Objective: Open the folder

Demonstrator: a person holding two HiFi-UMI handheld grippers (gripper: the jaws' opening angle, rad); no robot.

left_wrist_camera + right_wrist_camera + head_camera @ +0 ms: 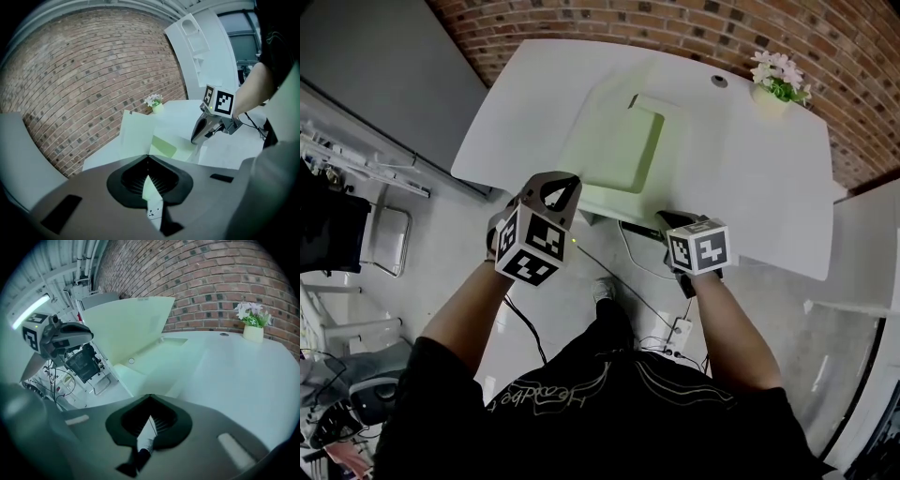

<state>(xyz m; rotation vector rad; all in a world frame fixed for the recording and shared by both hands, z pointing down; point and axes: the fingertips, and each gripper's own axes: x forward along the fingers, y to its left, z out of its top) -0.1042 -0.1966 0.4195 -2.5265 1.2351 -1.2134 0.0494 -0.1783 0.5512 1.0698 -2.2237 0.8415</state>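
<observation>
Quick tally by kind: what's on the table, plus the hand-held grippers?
folder: 1
potted flowers: 1
hand-held gripper: 2, left hand-held gripper and right hand-held gripper
Total: 4

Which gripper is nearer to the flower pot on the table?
Right. The right gripper grips the folder on the side toward the flower pot; the left gripper grips it on the opposite side, further away.

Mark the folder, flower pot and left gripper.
folder (126, 324): right gripper view, on the raised cover.
flower pot (771, 103): head view, on the pot's wall.
left gripper (565, 186): head view, at its jaw tips.
</observation>
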